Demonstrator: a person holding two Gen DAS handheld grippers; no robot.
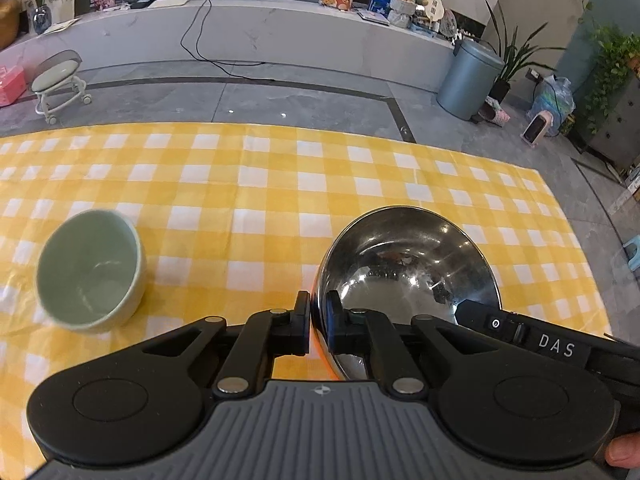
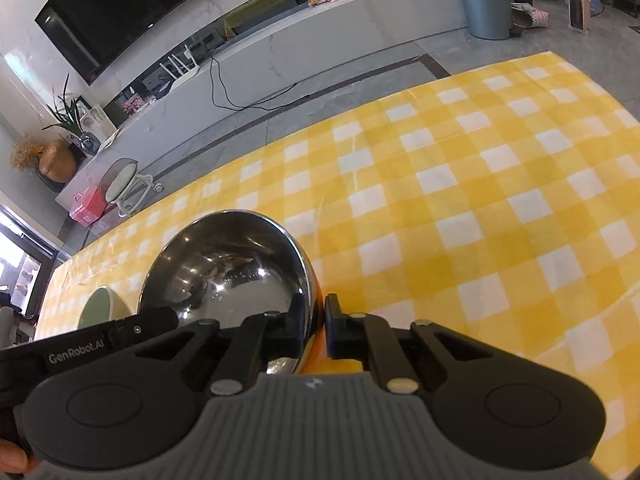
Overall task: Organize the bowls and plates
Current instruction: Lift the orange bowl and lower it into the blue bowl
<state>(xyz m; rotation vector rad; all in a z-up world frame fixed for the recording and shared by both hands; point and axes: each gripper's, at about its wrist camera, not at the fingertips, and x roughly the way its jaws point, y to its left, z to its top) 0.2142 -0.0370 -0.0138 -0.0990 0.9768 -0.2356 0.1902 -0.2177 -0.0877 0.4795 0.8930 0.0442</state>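
Both claws clamped on steel bowl (image 1: pixel 408 276) rim: left claw (image 1: pixel 319 322) on its left edge, right claw (image 2: pixel 318 326) on the right edge. Bowl looks light, stiff, slippery; thin rim is the hold. Green ceramic bowl (image 1: pixel 90 270) left of left claw on tabletop (image 1: pixel 280 184), breakable.

A tablecloth (image 1: pixel 280 184) checked in yellow and white lies under a mirror-bright steel bowl (image 1: pixel 408 264) with an orange glow at its outer wall, and a pale green ceramic bowl (image 1: pixel 90 268). Both the left gripper (image 1: pixel 318 320) and the right gripper (image 2: pixel 318 328) are matte black on ribbed grey bodies (white lettering marks each). Beyond them are grey floor tiles (image 1: pixel 280 96), a blue-grey pedal bin (image 1: pixel 468 80) and a pink box (image 2: pixel 88 208).
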